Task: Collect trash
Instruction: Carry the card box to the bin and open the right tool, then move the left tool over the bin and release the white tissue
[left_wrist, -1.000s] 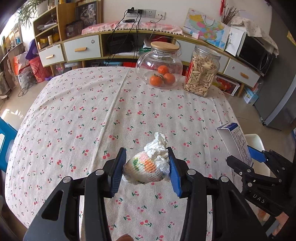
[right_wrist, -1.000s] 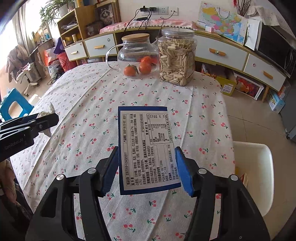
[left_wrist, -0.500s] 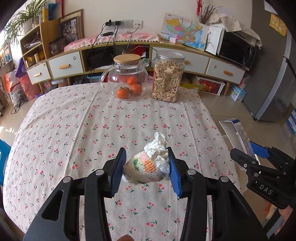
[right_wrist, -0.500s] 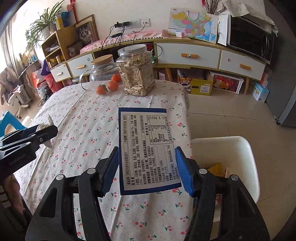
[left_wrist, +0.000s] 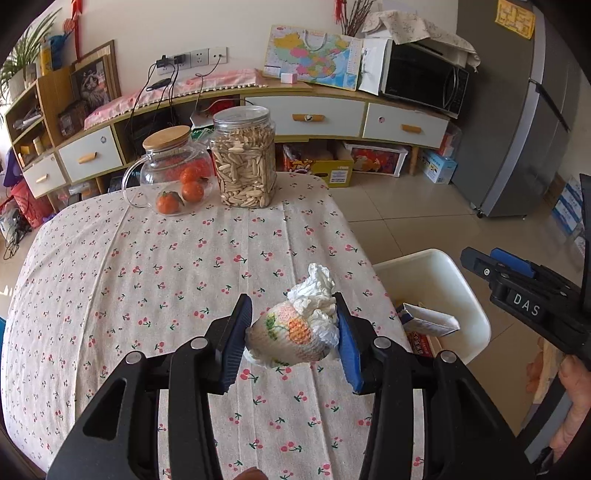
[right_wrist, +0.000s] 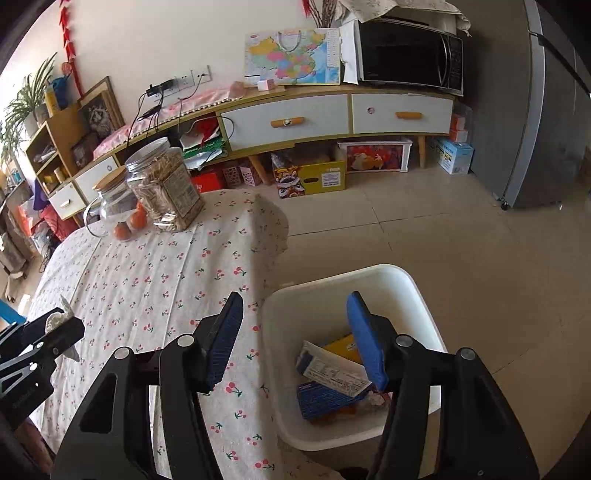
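A tiled floor (right_wrist: 424, 236) is seen beyond the table, with a long low sideboard of white drawers and wooden handles (right_wrist: 314, 118) set along the far wall, a black microwave oven (right_wrist: 410, 55) on its top and a grey refrigerator (left_wrist: 524, 122) at the right. The table is covered by a cream cloth printed with small red cherries (left_wrist: 147, 266). At the table's far edge a clear square jar of pale seeds (left_wrist: 243, 158) is stood just beside a glass jug with a wooden lid (left_wrist: 170, 170), in which oranges are held. A white plastic bin (right_wrist: 328, 295) is placed on the floor against the table's right edge; a blue-and-white printed carton (right_wrist: 332, 373) is lying inside it, among other packaging.

The left gripper (left_wrist: 293, 334) is held over the near right part of the table, its blue-padded jaws clamped on a crumpled white tissue bundled with a knitted white-and-orange piece (left_wrist: 299, 328). The right gripper (right_wrist: 295, 339) is held above the bin's near left rim, its jaws spread apart with nothing between them.
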